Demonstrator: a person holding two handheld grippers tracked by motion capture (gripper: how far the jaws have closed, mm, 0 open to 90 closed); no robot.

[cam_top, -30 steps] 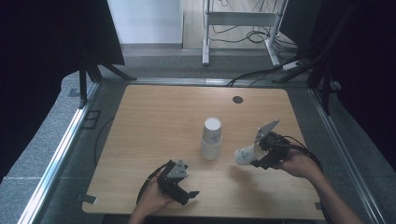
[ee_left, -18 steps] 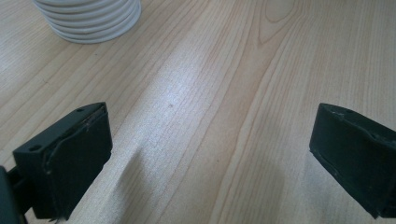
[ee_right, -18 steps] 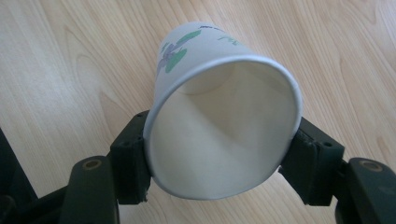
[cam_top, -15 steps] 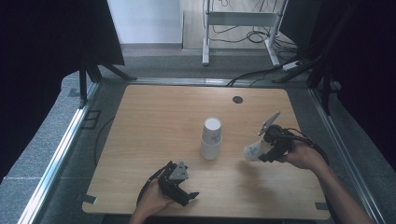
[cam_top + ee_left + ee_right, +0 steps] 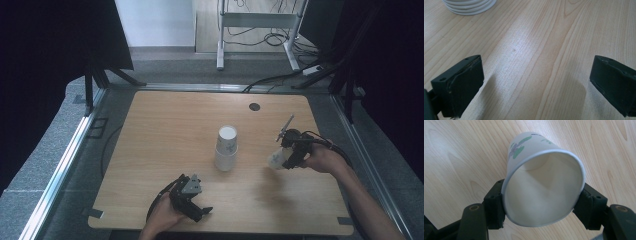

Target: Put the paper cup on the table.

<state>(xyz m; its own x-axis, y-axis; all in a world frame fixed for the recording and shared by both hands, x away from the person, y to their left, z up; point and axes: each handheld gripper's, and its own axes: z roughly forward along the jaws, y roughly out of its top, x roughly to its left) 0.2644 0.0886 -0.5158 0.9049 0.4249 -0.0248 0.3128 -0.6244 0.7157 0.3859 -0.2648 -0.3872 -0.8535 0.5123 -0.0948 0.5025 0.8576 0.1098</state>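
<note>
Right tool [image 5: 283, 159] clamped on a paper cup [image 5: 275, 159]: in the right gripper view the two jaws press the cup's [image 5: 541, 187] rim from opposite sides, at 9 and 3 o'clock, open mouth facing the camera, base pointing away over the table [image 5: 454, 152]. The cup is printed with green and purple marks. In the high view the cup sits at 9 o'clock of the right tool, tipped on its side, clear of the table [image 5: 165, 125].

Stack of cups [image 5: 226, 148] stands upside down near table centre, well apart from the held cup.

Left tool [image 5: 200, 210] at the near edge, jaws wide apart, nothing between them; stack's rims [image 5: 469, 6] lie at 11 o'clock.
</note>
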